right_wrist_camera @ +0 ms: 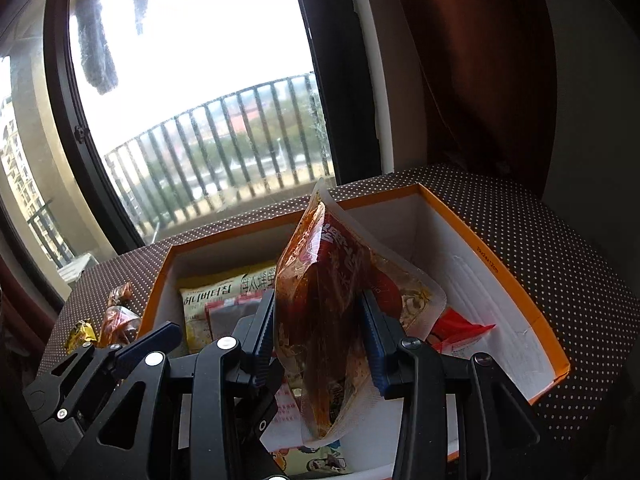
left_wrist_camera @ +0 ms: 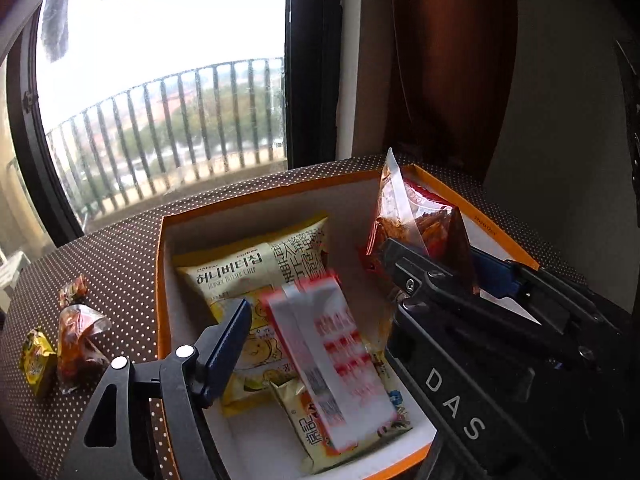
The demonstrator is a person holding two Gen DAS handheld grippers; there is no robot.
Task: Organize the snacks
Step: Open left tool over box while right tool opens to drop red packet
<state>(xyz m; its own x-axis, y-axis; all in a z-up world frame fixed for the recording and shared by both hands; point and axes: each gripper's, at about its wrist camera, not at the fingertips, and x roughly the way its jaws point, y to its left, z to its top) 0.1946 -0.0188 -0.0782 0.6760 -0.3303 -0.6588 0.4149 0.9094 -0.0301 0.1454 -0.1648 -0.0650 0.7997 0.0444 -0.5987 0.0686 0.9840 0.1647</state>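
Orange-rimmed and white inside, the cardboard box (right_wrist_camera: 516, 292) sits on the dotted brown tablecloth (right_wrist_camera: 560, 240), and we have both tools over it. Our right gripper (right_wrist_camera: 320, 340) is clamped narrow on a clear pouch of red spicy snack (right_wrist_camera: 332, 300), blue pads (right_wrist_camera: 264, 336) pressing its two faces. The pouch hangs on edge above the middle of the box, its long axis running from about six o'clock near us up to twelve, the sealed top corner pointing at the window.

Our left gripper (left_wrist_camera: 320, 292) stands wide with nothing pressed between its fingers; a red-and-white packet (left_wrist_camera: 336, 364), blurred, lies just beyond them on top of the honey butter chip bag (left_wrist_camera: 256, 276).

As we judge it, the step in hand is laying the pouch into the free space at three o'clock in the box, beside the small red sachet (right_wrist_camera: 460, 332). To do it well, we should tip the pouch flat before letting go, lower it close to the floor of the box, and keep it off the far wall.

Three small wrapped snacks (left_wrist_camera: 76, 340) wait on the cloth at nine o'clock, outside the box.
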